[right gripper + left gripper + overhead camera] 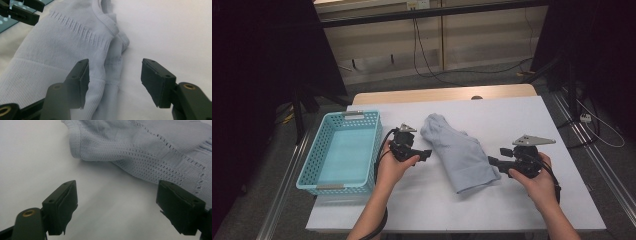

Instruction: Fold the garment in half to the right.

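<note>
Pale-blue knit garment [459, 152], likely soft, light and floppy, lies mid-table with the left gripper [426, 154] at its nine o'clock and the right gripper [492, 161] at four, both gaping empty; pinch its ribbed hem.

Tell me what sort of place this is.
Probably a lab or recording workspace, not a home: a white-covered table among dark tripod stands, loose cables on the grey carpet floor, and a staged pale blue knitted garment beside a turquoise plastic basket.
</note>
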The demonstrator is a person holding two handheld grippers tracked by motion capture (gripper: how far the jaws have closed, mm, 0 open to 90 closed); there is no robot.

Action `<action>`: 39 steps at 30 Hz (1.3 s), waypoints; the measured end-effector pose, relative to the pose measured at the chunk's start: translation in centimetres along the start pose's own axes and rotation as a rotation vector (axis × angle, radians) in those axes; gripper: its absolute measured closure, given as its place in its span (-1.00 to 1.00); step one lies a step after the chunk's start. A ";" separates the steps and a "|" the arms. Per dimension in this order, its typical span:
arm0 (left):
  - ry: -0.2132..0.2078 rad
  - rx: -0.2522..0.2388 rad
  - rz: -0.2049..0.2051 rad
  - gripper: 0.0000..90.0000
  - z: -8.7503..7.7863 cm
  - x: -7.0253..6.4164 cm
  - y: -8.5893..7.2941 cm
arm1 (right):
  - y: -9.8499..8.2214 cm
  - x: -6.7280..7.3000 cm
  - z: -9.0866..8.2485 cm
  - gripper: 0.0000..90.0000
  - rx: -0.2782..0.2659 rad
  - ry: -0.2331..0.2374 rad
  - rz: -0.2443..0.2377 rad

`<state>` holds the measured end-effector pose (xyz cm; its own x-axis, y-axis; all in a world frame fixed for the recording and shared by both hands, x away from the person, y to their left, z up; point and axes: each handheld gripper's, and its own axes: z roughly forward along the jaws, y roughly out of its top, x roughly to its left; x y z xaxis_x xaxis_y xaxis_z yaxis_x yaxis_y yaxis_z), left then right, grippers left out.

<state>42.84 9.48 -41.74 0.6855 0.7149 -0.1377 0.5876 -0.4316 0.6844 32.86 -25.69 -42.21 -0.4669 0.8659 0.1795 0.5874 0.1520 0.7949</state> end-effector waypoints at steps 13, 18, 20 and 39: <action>-0.022 -0.015 0.002 -0.67 -0.5 -0.7 0.0 | -0.9 0.6 0.8 -0.43 0.026 0.003 -0.021; -0.043 -0.019 -0.009 -0.73 -0.5 -1.1 0.2 | -1.2 0.4 0.5 -0.56 0.016 0.008 -0.021; -0.065 -0.013 -0.002 -0.76 -0.5 -1.4 0.3 | -1.2 0.4 0.4 -0.58 0.017 0.004 -0.021; -0.135 -0.014 0.000 -0.90 0.3 -3.9 1.3 | -2.1 0.3 -0.4 -0.63 0.026 -0.005 -0.045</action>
<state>41.09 6.00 -40.52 0.7379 0.6337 -0.2323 0.5822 -0.4236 0.6940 31.22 -25.90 -43.64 -0.4901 0.8601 0.1413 0.5828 0.2028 0.7869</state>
